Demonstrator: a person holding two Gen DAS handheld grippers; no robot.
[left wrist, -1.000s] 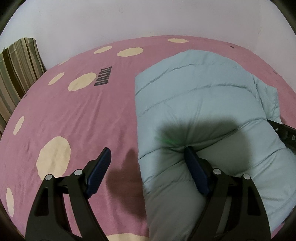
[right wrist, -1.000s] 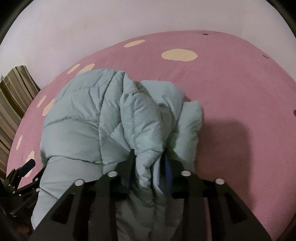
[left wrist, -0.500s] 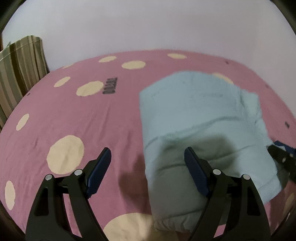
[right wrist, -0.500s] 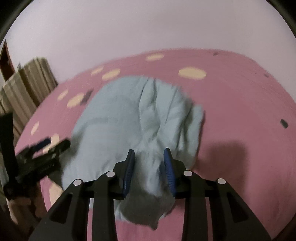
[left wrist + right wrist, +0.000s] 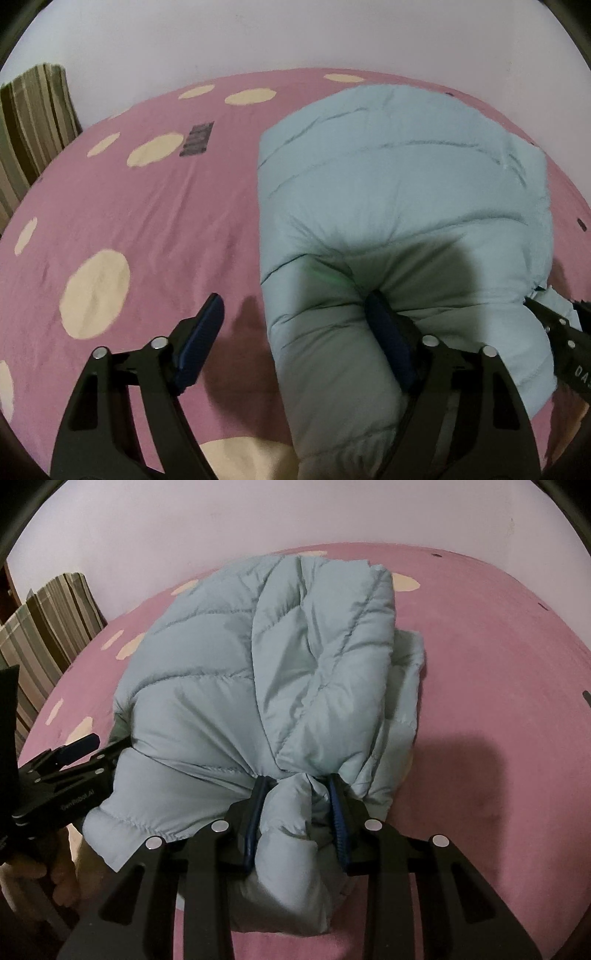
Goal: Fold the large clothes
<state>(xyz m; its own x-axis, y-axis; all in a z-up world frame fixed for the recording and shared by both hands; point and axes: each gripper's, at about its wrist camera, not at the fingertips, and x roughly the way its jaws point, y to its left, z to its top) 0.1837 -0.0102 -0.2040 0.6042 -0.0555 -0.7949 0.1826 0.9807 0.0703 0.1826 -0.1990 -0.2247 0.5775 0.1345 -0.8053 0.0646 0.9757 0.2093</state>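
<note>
A big pink bed sheet point(image 5: 155, 221) with cream dots lies under everything, and a striped cushion point(image 5: 48, 620) leans at the far left. On the sheet sits the puffy light blue down jacket point(image 5: 266, 686), already bunched into a fat bundle. A moment ago it looked blurry and pulled in; now it sits spread and calm again. My right gripper point(image 5: 297, 812) squeezes a thick fold of the jacket's near edge, and its jaws have closed in a bit more. My left gripper point(image 5: 295, 332) has wide jaws that have just narrowed a little. One finger presses into the jacket's side, the other hangs over bare sheet, so it holds nothing. I think the fold is half done.
</note>
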